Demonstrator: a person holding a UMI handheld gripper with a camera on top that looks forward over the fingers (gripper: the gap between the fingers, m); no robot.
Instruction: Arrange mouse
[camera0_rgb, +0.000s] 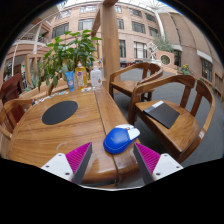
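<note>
A blue and white computer mouse (121, 138) lies on the wooden table (60, 135), near its right edge. A dark oval mouse pad (60, 111) lies further back on the left of the table. My gripper (112, 158) is open and empty, its pink-padded fingers (76, 156) spread wide just short of the mouse. The mouse sits just ahead of the fingers, nearer the right one, touching neither.
A potted green plant (68, 50) and a small bottle (96, 77) stand at the table's far end. A wooden chair (175, 118) with a dark item (161, 113) on its seat stands right of the table; another chair (137, 77) is behind it. The table's front edge is just below the fingers.
</note>
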